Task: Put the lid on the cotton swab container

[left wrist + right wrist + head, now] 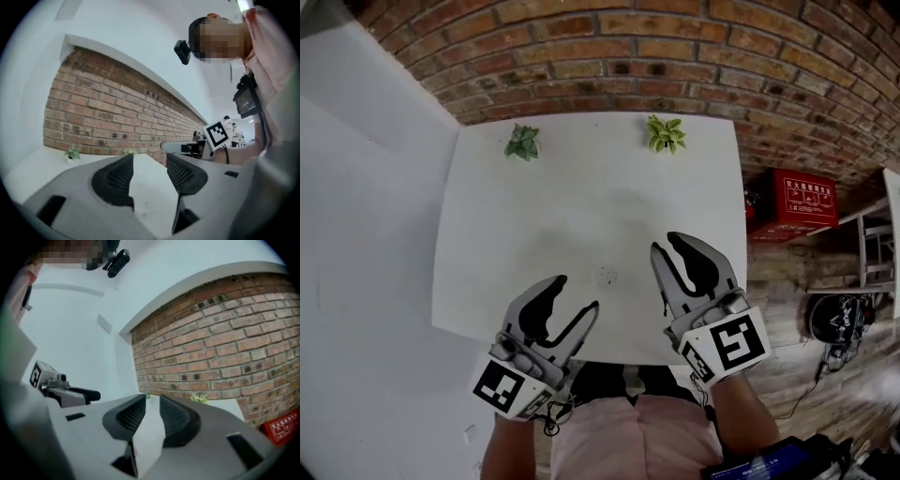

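**Nothing to Cap Yet**

No lid or cotton swab container is seen on the white square table point(581, 187). The left gripper point(578, 292) and right gripper point(666, 243) are held empty, fingers parted. A light, slippery lid is expected, best pinched at its rim.

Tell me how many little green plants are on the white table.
2. The left plant and the right plant both stand at the table's far edge, well apart. None appears hidden.
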Demonstrator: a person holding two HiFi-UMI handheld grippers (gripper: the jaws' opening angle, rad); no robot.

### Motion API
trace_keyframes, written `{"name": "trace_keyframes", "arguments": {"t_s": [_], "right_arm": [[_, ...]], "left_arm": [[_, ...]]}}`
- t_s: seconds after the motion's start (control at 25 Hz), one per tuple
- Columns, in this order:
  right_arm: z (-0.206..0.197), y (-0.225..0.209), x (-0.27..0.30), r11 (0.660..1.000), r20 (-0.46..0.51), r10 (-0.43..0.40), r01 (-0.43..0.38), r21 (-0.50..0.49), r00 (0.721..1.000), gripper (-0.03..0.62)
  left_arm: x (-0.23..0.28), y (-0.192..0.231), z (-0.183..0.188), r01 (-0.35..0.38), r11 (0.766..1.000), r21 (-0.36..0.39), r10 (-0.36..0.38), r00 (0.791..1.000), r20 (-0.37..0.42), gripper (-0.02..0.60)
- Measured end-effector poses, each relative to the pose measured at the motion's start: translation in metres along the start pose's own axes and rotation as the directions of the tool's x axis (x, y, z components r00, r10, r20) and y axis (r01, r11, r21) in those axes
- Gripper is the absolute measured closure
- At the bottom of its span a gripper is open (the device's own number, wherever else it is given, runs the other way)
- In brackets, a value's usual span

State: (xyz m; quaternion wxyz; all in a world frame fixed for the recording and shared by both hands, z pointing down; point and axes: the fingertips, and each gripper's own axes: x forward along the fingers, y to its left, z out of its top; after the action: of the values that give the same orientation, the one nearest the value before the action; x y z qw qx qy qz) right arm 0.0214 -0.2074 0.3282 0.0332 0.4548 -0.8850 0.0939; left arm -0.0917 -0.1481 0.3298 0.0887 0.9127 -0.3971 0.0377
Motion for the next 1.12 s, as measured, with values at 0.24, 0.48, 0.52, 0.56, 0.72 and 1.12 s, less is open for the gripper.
{"name": "trace_keyframes", "arguments": {"t_s": [0.24, 0.48, 0.52, 0.56, 0.72, 1.12], "right_arm": [[0.057, 0.007, -0.019, 0.995, 0.094, -0.044, 0.052, -0.087, 0.995, 0.586], [0.080, 0.026, -0.030, 0.987, 0.131, -0.020, 0.040, -0.154, 0.991, 0.588], [0.084, 0.028, -0.031, 0.986, 0.135, -0.018, 0.040, -0.165, 0.991, 0.588], [0.088, 0.029, -0.033, 0.984, 0.140, -0.017, 0.042, -0.176, 0.990, 0.588], [0.094, 0.034, -0.038, 0.979, 0.157, -0.015, 0.047, -0.200, 0.987, 0.589], [0.097, 0.047, -0.043, 0.977, 0.163, -0.008, 0.042, -0.211, 0.987, 0.591]], "left_arm": [[-0.019, 0.022, 0.081, -0.325, 0.945, 0.018, 0.318, 0.934, 0.162, 0.573], [-0.027, 0.017, 0.118, -0.435, 0.898, 0.061, 0.411, 0.881, 0.235, 0.583], [-0.026, 0.015, 0.122, -0.438, 0.897, 0.063, 0.412, 0.878, 0.242, 0.583], [-0.026, 0.014, 0.126, -0.441, 0.895, 0.066, 0.413, 0.876, 0.250, 0.583], [-0.030, 0.011, 0.130, -0.459, 0.886, 0.063, 0.427, 0.863, 0.271, 0.583], [-0.040, 0.005, 0.132, -0.466, 0.882, 0.077, 0.431, 0.861, 0.271, 0.583]]}}
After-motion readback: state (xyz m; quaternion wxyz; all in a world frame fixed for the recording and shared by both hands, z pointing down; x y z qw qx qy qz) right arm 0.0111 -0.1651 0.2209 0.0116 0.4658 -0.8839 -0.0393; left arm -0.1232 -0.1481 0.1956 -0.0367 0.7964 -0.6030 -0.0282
